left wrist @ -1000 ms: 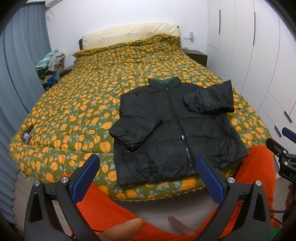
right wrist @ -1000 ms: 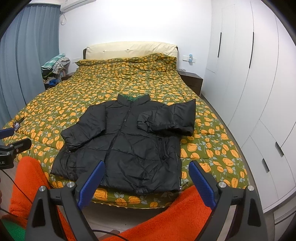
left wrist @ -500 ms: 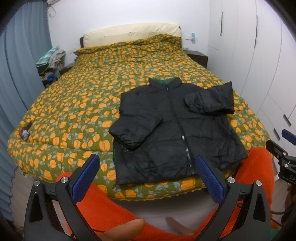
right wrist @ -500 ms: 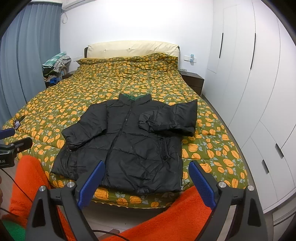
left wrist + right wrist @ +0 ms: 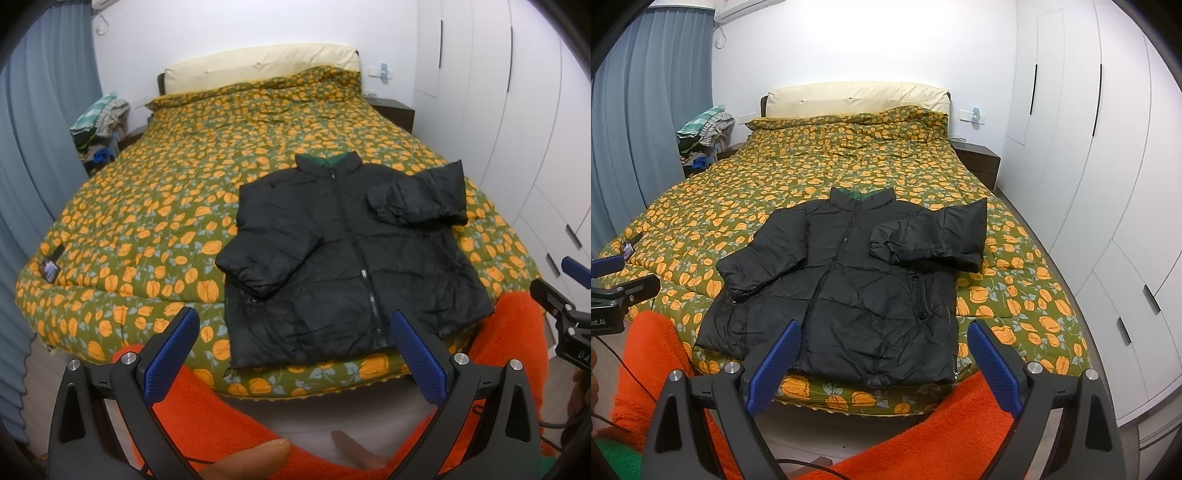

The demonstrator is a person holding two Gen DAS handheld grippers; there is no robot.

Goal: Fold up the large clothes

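Lying front-up on the bed, near its foot edge, the jacket is sitting zipped with its collar pointing toward the headboard — a layout that is putting the hem closest to the person and both sleeves within reach from one standing spot. The sleeve on the right is resting folded across the chest, cuff inward, so that side is looking already tucked; the sleeve on the left is angling down along the body with its cuff lying on the front panel, not yet squared up, by my reading.

The left hand-held gripper is hovering short of the bed, fingers spread wide and holding nothing, aimed at the hem's left half. The right hand-held gripper is doing the same over the hem's right half — wide open, empty, clear of the cloth. Holding them level and side by side is probably setting up a two-point grab, since puffy padding is likely to spring back and slide if pinched at one corner only. An orange fleece sleeve is showing under both tools. The hem is lying just at the bed's edge, so a careless pull could be dragging it off.
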